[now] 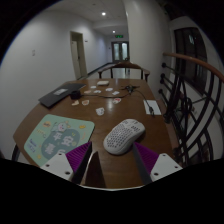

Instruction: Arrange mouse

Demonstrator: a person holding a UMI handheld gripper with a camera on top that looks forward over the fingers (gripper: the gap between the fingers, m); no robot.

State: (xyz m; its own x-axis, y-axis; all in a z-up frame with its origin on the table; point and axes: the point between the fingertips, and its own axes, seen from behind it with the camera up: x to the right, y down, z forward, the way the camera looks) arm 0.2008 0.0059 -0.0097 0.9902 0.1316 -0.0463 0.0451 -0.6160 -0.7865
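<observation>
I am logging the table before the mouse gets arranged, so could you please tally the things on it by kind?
Mouse, white, just ahead of the open gripper: 1
Printed mat: 1
Laptop: 1
Notepad: 1
Small items farther back, too small to identify: several, not counted
Total identified: 4

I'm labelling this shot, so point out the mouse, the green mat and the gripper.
mouse (124, 136), gripper view, middle of its perforated shell.
green mat (55, 135), gripper view, its printed face.
gripper (112, 162), gripper view, midway between fingertips.
</observation>
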